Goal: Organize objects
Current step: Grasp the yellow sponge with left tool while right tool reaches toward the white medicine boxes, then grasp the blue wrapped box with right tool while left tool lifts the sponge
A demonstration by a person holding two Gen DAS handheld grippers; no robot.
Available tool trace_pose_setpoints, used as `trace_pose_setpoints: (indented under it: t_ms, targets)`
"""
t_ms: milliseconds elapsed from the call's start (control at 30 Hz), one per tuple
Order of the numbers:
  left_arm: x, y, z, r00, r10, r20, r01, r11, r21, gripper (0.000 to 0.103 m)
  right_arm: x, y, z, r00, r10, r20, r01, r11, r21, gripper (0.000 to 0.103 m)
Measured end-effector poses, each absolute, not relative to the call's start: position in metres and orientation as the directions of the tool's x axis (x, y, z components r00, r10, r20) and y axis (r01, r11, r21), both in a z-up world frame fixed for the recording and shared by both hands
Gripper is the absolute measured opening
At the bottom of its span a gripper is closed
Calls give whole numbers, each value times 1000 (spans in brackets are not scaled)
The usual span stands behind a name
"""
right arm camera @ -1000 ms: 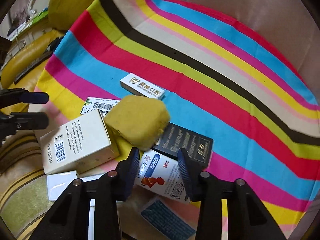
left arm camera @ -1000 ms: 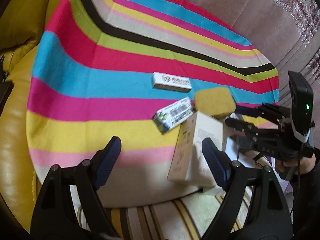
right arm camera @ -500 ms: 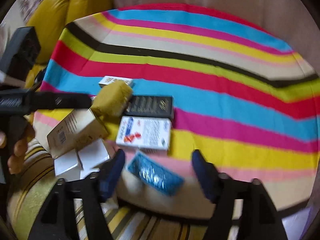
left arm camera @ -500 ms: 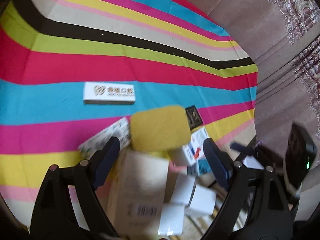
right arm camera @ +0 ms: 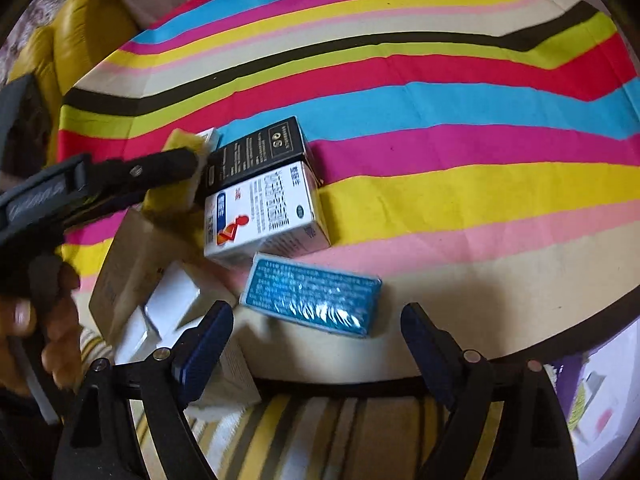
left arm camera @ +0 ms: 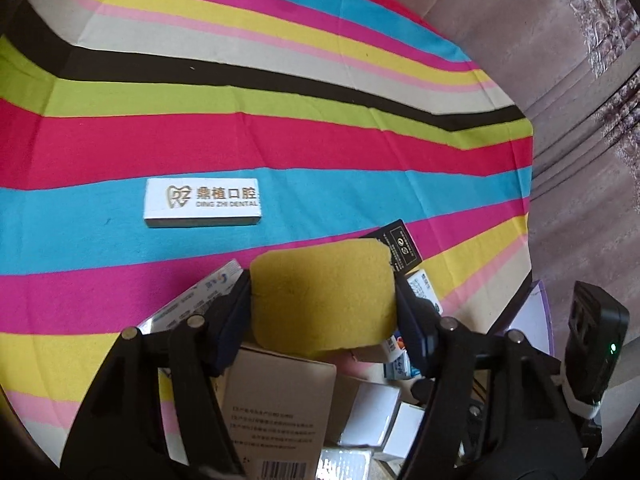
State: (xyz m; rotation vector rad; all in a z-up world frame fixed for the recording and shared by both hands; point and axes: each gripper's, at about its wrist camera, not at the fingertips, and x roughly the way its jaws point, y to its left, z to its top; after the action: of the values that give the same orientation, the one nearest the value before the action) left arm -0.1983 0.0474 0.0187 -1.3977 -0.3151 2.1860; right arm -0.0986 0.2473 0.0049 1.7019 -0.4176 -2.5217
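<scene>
While the left gripper (left arm camera: 323,304) closes on the yellow sponge (left arm camera: 322,294), its two pads flanking the sponge's short sides and apparently touching them, the step in hand is judged to be the pick-up of the sponge from the pile of cartons at the near edge of the striped cloth (left arm camera: 280,152). The sponge rests on a beige carton (left arm camera: 276,408), with a black box (left arm camera: 396,246) just behind it. A white dental box (left arm camera: 202,202) lies apart on the blue stripe. The left gripper points steeply down, fingers level with each other. The right gripper (right arm camera: 316,344) also points steeply down; its jaws are opening wide, with nothing between them. It hangs at the cloth's near edge, just short of a blue foil-wrapped packet (right arm camera: 312,294). Beyond the packet stands a white medicine carton (right arm camera: 264,212). The next move probably calls for a firm squeeze, since the sponge will yield, then a straight lift clear of the cartons below.
</scene>
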Motion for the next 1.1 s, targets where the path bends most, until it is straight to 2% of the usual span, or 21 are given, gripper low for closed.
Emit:
trace_pose_setpoints:
  t_ms: [133,400,467,633,800,1100]
  targets:
    - [-185,38,25,-404,530,-746,-283,-848,-449,69,-105,242,4,-387,-178,-905,-129,-961,244,87]
    - [-151,35,37,-532,457,-713,-255,-889,-380,69,-114,224,-3,-362,-24,-932,-142,-987,81,86]
    - [-144,36,43,-565,439,-699,-254,-898,-359,69,-113,218,-5,-362,11,-932,-129,-991,38,78]
    - [-125,43,50,-623,415,-663,-256,-909,-328,69,-103,224,4,-406,-1,-914,-140,-988,63,77]
    - [-106,59,56,-615,453,-645,-312,-892,-329,69,-79,235,23,-491,41,-870,-177,-983,54,77]
    - [-82,104,55,-555,502,-663,-386,-862,-330,69,-37,273,41,-540,69,-839,-236,-969,72,77]
